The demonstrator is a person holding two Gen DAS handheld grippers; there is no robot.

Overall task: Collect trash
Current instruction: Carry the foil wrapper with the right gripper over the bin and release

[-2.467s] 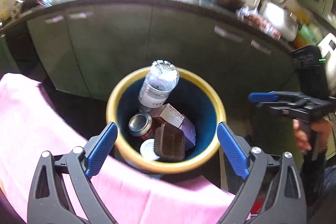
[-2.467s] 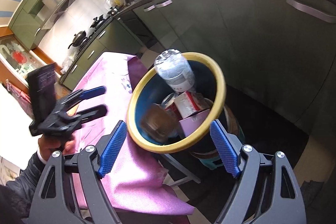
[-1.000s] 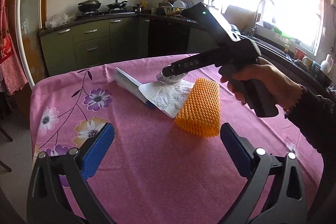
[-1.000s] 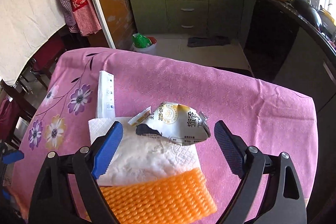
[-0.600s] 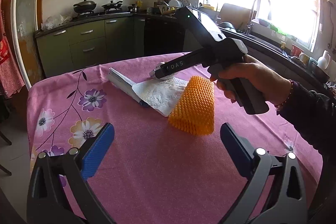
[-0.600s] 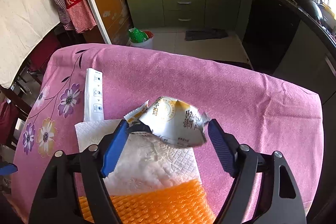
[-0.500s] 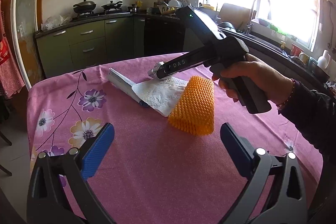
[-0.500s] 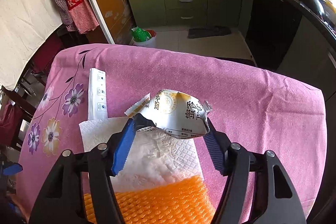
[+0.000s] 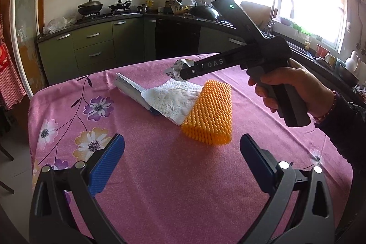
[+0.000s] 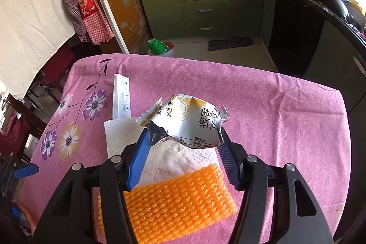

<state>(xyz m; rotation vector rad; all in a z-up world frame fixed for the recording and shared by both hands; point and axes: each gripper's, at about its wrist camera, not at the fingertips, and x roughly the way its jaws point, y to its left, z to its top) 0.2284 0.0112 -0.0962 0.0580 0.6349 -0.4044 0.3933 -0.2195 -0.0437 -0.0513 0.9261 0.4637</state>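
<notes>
Right wrist view shows the right tool (image 10: 183, 141), jaws just closing, pinching the crumpled snack wrapper (image 10: 191, 121) by both sides, lifting it off the paper towel (image 10: 178, 157) and orange foam net (image 10: 178, 200) on the pink desk (image 10: 274, 111), presumably for binning.

The right gripper (image 10: 184, 143) has just been closing — its blue pads now pinch a crumpled white snack wrapper (image 10: 189, 120) between them. Below the fingers lie a paper towel (image 10: 169, 157) and an orange foam net (image 10: 180, 200) — both on the pink tablecloth (image 10: 274, 111).
</notes>
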